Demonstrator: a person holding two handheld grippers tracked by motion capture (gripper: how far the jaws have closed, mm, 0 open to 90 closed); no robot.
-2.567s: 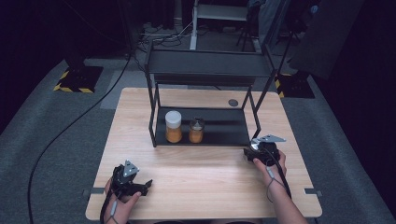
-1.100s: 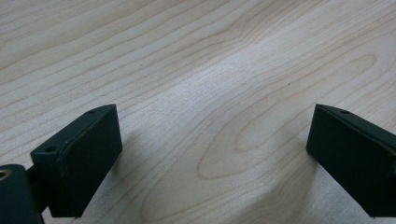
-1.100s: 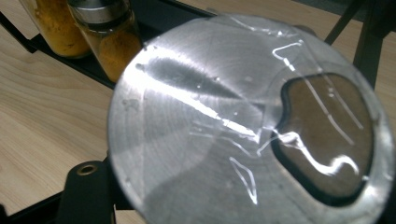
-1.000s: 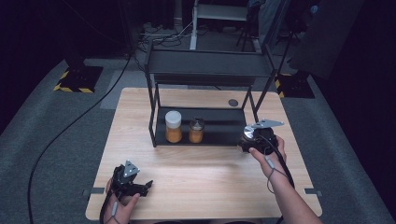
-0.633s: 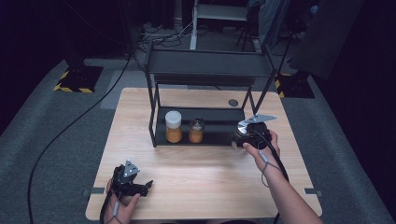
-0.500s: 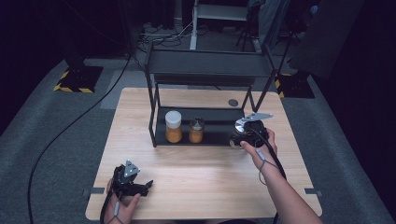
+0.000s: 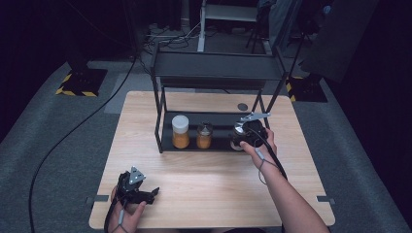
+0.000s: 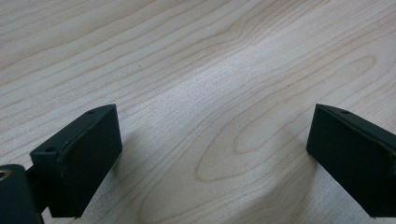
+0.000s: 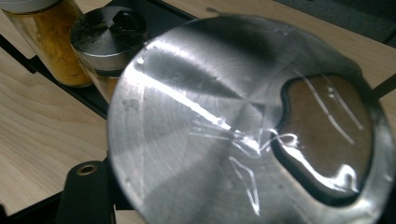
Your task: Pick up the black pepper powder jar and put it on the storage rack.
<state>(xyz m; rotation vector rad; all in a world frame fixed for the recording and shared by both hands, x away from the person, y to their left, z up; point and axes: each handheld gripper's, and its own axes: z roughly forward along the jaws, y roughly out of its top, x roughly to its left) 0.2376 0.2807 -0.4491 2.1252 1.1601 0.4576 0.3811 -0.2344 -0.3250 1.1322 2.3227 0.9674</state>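
Since the earlier frames the right gripper has travelled from the table's right front edge up and leftward to the lower shelf of the black wire rack, while the left gripper has stayed put near the front left corner.

High view: on the wooden table the rack's lower shelf holds a white-capped jar filled with orange-yellow powder, and just beside it to the right a shorter metal-lidded jar with amber contents. The right gripper sits at the shelf's right end, near that shorter jar, with a round metal-lidded jar clamped in it. A small dark disc lies on the table behind the rack.

Left gripper view: both black jaws stand wide apart over bare wood grain, nothing between them, so this gripper is released.

Right gripper view: the gripped jar's shiny metal lid is very close to the lens, with a window showing brown contents. The gripper is grasping this jar. Behind it stand the metal-lidded jar and the powder jar, on the shelf.
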